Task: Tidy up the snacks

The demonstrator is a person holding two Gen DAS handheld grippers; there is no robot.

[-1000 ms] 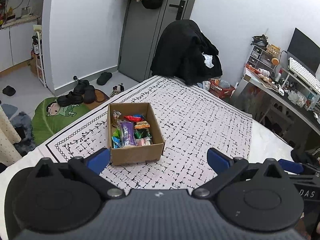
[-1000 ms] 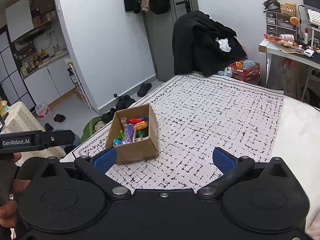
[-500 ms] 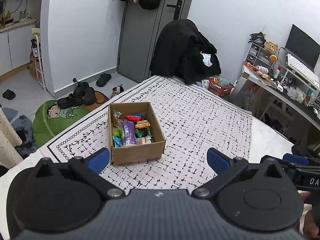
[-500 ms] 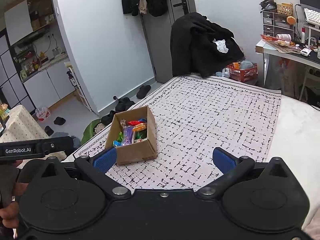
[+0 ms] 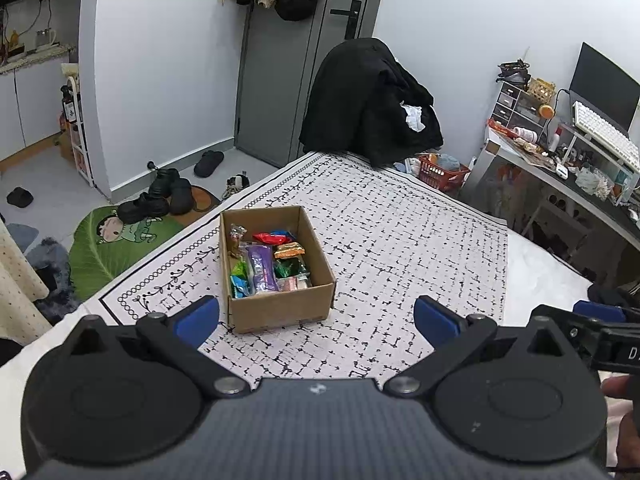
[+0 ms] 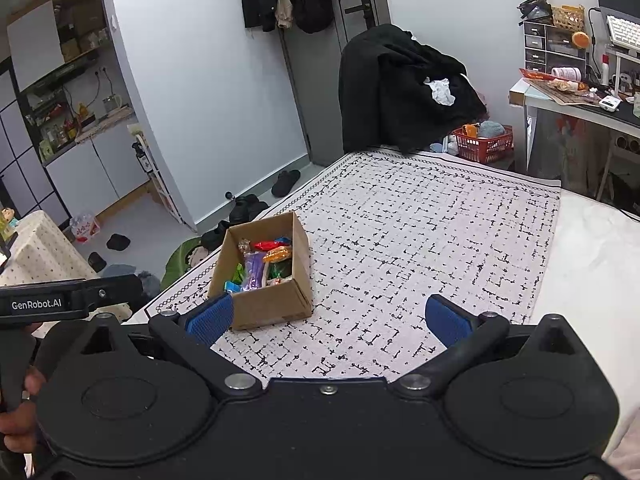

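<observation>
While both cameras look down over the bed, we note the white bedspread with a black dashed grid pattern (image 5: pixel 400 248) as the largest surface, bordered by a vine-and-chain print along its edges. Beyond its far edge we see a heap of black clothing draped over a chair (image 5: pixel 368 104), and behind that a grey door (image 5: pixel 288 64) with dark coats hanging on it. On the floor to the left lies a green cartoon-print mat (image 5: pixel 104 240) with black slippers on it.

Our left gripper (image 5: pixel 316 318) hangs above the near part of the bedspread, its blue-padded fingers spread wide with nothing between them. Our right gripper (image 6: pixel 328 318) hangs likewise, fingers wide and empty; its left blue pad overlaps the near corner of the box in its view, though we cannot tell whether it touches.

We record the open brown cardboard box (image 5: pixel 280 312) resting on the bedspread near the left border, just ahead of both grippers. Inside it sit the assorted snack packets (image 5: pixel 268 264): a purple one in the middle, red and orange towards the far side, green and blue near the front.
</observation>
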